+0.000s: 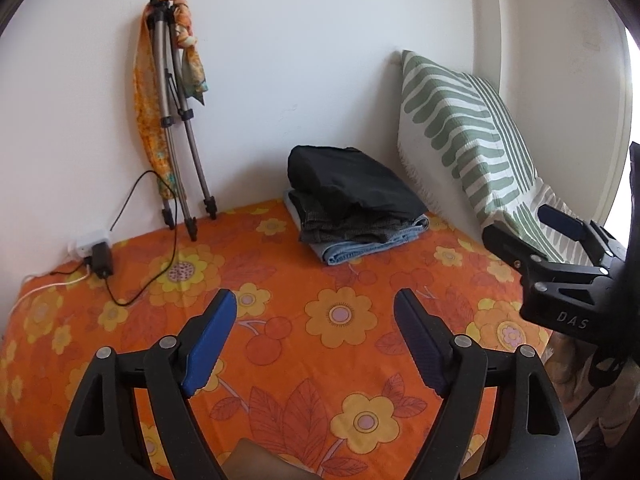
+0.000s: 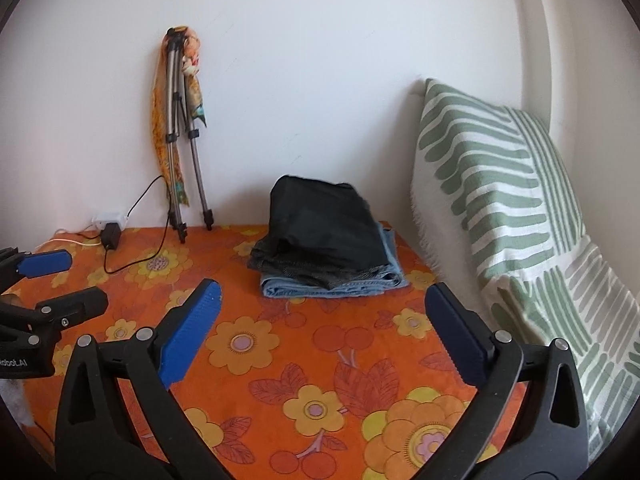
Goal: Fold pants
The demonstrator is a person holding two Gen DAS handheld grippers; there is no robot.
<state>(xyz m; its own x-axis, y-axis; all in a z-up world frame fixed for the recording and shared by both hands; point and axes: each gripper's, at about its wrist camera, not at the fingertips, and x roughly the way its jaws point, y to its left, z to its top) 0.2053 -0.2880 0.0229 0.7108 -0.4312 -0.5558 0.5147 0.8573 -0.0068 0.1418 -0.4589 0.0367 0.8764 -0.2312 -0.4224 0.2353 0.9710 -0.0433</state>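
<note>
We hold the left hand-held gripper (image 1: 314, 304) and the right hand-held gripper (image 2: 322, 298) above the bed covered in an orange cloth printed with yellow flowers (image 1: 280, 320), both with jaws spread wide and nothing between the blue pads; the task's things, a stack of folded pants (image 1: 352, 204), lie at the far side of the bed near the white wall (image 1: 300, 60), just beside the white cushion with green leaf stripes (image 1: 460, 128); we count three garments in that stack: a black pair on top (image 1: 344, 176), a dark grey woven pair in the middle (image 1: 344, 228), and a light blue denim pair at the bottom (image 1: 360, 250); no loose pants show in either view, so we judge that the folding stands between garments or is finished, both grippers hovering free; if more pants remain, the next move calls for fetching one from out of view and spreading it flat on the bare stretch of cloth in front of us, with room kept from the stack; otherwise we count one folded metal tripod (image 1: 180, 120) leaning on the wall with one orange patterned scarf (image 1: 148, 100) draped over it, one white power strip (image 1: 90, 242) with one black adapter (image 1: 102, 260) and its cable.
</note>
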